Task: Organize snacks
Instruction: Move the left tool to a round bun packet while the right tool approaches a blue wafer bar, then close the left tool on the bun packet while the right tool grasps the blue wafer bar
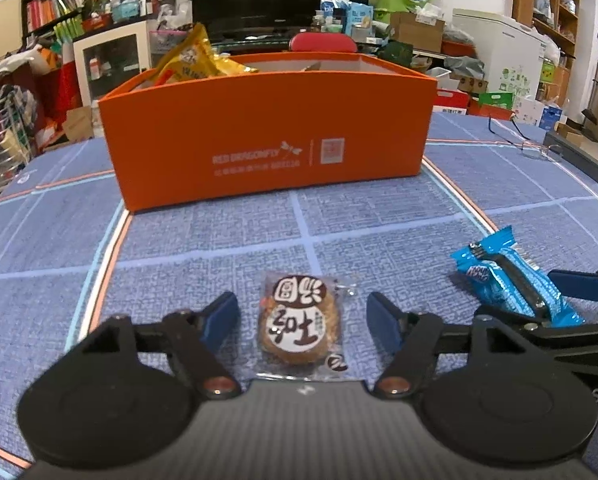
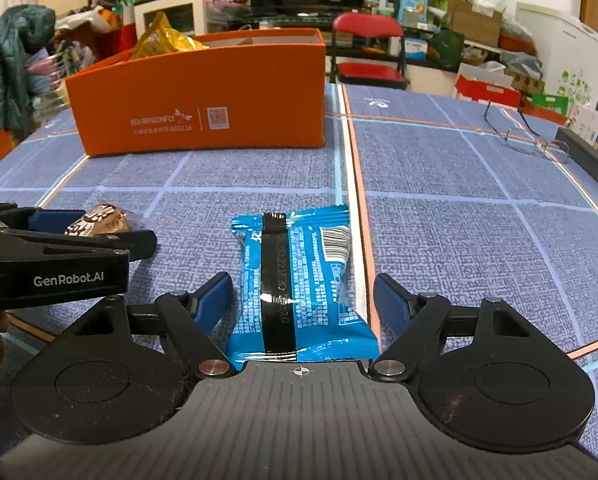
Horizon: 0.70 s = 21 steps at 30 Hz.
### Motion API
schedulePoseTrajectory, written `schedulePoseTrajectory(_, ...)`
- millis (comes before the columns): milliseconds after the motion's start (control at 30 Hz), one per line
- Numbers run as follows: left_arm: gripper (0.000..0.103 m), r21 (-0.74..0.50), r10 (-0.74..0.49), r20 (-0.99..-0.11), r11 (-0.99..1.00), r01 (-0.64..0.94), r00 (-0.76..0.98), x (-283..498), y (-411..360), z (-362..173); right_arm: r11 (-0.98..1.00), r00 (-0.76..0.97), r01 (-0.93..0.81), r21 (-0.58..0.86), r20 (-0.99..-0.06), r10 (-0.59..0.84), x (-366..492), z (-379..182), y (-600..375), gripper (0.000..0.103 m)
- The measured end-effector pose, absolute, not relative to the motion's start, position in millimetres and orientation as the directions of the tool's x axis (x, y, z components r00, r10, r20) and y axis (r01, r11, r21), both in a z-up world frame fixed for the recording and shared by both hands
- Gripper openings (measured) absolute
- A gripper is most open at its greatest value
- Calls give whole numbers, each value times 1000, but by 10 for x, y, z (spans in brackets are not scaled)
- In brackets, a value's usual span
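A round brown cookie in a clear wrapper (image 1: pixel 301 326) lies flat on the blue tablecloth between the fingers of my left gripper (image 1: pixel 301 304). Cloth shows on both sides of it, so the pads are off it and the gripper is open. A blue snack packet (image 2: pixel 299 276) lies lengthwise between the fingers of my right gripper (image 2: pixel 303 284), also with a gap on each side, so that gripper is open too. Straight ahead stands the orange box (image 1: pixel 267 132) with a yellow snack bag (image 1: pixel 195 60) sticking out at its left end. The two grippers sit side by side.
A pair of glasses (image 2: pixel 531 140) and a dark bar (image 2: pixel 591 164) lie at the table's far right. A red chair (image 2: pixel 367 48) stands behind the table. Open cloth lies between the snacks and the box.
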<state>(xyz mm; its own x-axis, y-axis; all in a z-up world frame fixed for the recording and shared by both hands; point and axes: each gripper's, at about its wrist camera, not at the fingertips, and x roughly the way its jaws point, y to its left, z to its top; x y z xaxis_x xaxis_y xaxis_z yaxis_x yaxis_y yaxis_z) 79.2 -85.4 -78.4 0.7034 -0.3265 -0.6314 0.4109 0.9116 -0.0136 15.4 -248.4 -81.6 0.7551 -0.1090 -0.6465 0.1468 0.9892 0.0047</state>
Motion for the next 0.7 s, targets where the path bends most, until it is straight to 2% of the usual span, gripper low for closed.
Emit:
schedulePoseTrajectory(67,63,-17,-330,-632,910,414,701,796,-863,-780,990,757,138,4,-646,-103,159,-812,-2474,58)
schedulePoseTrajectory(100,60,-16,-332,-633,909,416,699,794,-868,-775,991,757,131,3,-645,-99,163,-804,-2466,45)
schedulePoseTrajectory(133,53,-17,-333,-636,908,419,697,792,-879,-766,992,758,123,0,-646,-94,172,-791,-2456,37)
schedulePoseTrajectory(200,38,-15,-327,-641,910,414,695,785,-894,-744,992,752,125,7,-653,-91,191,-781,-2448,36)
schedulePoseTrajectory(267,34,-27,-327,-647,913,408,688,782,-897,-727,992,754,123,24,-653,-78,193,-775,-2454,34)
schedulePoseTrajectory(433,33,-68,-345,-654,913,402,673,781,-861,-702,993,760,110,29,-647,-65,182,-763,-2458,28)
schedulePoseTrajectory(700,33,-66,-338,-636,920,387,694,743,-814,-622,996,777,81,27,-628,-46,163,-722,-2421,27)
